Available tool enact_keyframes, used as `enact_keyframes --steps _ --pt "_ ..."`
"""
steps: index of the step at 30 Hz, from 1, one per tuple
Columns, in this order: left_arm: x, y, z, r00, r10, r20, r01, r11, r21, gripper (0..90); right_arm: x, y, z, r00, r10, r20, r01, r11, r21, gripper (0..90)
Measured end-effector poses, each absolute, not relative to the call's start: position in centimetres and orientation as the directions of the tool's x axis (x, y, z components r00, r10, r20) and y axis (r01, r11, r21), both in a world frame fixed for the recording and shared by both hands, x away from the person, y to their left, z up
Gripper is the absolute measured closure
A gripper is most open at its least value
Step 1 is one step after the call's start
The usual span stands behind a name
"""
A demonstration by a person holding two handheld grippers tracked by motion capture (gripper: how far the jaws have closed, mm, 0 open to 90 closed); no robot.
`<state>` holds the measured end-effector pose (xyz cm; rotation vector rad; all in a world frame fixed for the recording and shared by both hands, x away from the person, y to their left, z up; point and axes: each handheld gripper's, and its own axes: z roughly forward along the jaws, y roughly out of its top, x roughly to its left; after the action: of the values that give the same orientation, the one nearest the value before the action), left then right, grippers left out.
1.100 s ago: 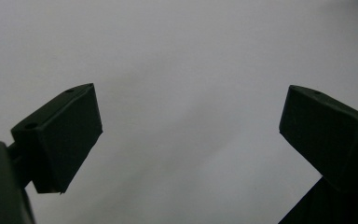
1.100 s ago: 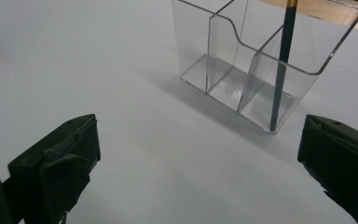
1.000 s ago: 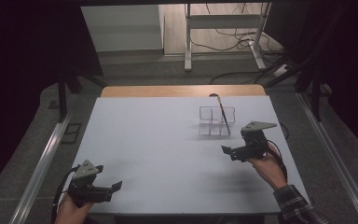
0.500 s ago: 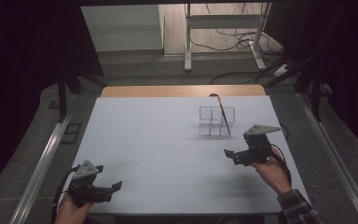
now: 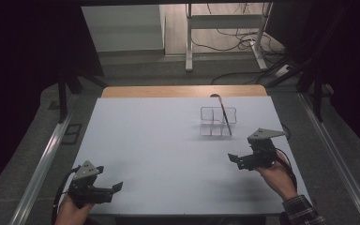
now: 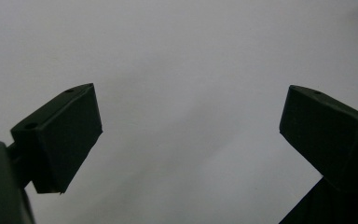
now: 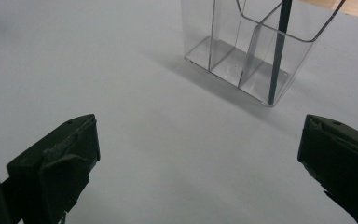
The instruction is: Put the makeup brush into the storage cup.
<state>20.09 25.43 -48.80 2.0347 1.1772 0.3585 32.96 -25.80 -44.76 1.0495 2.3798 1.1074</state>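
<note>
Jaws wide and empty, the right hand-held gripper point(image 5: 236, 159) hovers near a clear compartmented holder point(image 5: 218, 121) ahead; the left hand-held gripper point(image 5: 115, 188) gapes over bare tabletop point(image 5: 159, 150).

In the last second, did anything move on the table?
Yes. The right gripper pulled back toward the person, away from the clear organizer, with its jaws open and empty. The left gripper, the organizer and the dark utensil standing in it stayed put.

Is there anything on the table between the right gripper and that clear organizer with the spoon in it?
Nothing visible. Bare table lies between the open right gripper and the organizer; the spoon stands inside it.
</note>
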Motion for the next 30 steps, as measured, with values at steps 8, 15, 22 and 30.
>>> enact_keyframes --steps 8,15,22,30 --pt "20.1 25.4 -48.8 0.532 0.837 -0.123 0.628 -0.293 0.721 5.4 32.4 -26.1 -44.8 -0.682 0.731 0.020 0.490 0.437 0.754 0.0" --pt "20.1 25.5 -48.8 0.530 0.839 -0.124 0.630 -0.291 0.720 5.4 31.9 -26.5 -44.9 -0.680 0.733 0.016 0.493 0.441 0.750 0.0" --pt "20.1 25.5 -48.8 0.528 0.840 -0.125 0.631 -0.290 0.720 5.3 31.4 -26.9 -44.9 -0.678 0.735 0.012 0.494 0.443 0.748 0.0" --pt "20.1 25.5 -48.8 0.527 0.840 -0.126 0.632 -0.289 0.719 5.3 31.0 -27.3 -45.0 -0.676 0.737 0.007 0.498 0.450 0.741 0.0"
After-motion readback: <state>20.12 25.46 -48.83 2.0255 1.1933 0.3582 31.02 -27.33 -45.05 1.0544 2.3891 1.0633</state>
